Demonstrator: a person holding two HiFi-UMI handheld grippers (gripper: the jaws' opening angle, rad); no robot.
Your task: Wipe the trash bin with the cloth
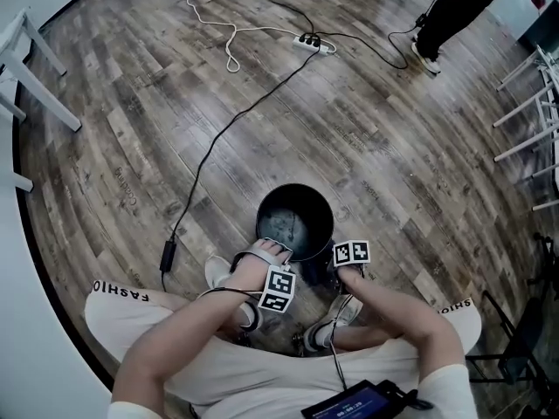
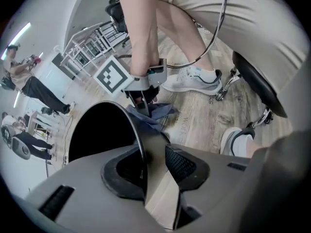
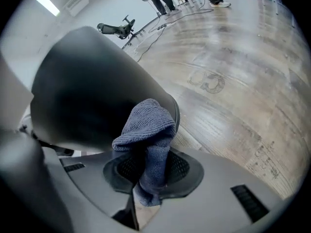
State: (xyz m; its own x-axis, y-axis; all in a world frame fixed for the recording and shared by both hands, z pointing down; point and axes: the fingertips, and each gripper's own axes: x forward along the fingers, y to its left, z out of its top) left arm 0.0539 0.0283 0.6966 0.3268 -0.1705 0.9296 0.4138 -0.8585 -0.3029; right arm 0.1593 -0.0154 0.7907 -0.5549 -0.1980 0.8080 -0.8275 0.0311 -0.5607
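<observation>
A black round trash bin [image 1: 297,188] stands on the wood floor between my feet. My left gripper [image 1: 280,254] is at its near rim. In the left gripper view the thin rim [image 2: 139,139] runs between the jaws of the left gripper [image 2: 153,166], and a gap shows beside the right pad [image 2: 182,164], so the gripper is open. My right gripper [image 1: 335,269] sits low at the bin's near right side. It is shut on a blue-grey cloth [image 3: 148,130] that lies against the bin's outer wall [image 3: 87,96]. The left gripper view shows the right gripper [image 2: 143,101] and the cloth [image 2: 158,111] at the bin's edge.
My legs and shoes [image 2: 194,79] flank the bin, and a stool base [image 2: 252,81] is behind. A black cable [image 1: 218,142] runs to a power strip [image 1: 313,44]. White furniture legs [image 1: 35,68] stand left, metal frames [image 1: 533,103] right. A person [image 1: 450,11] stands far right.
</observation>
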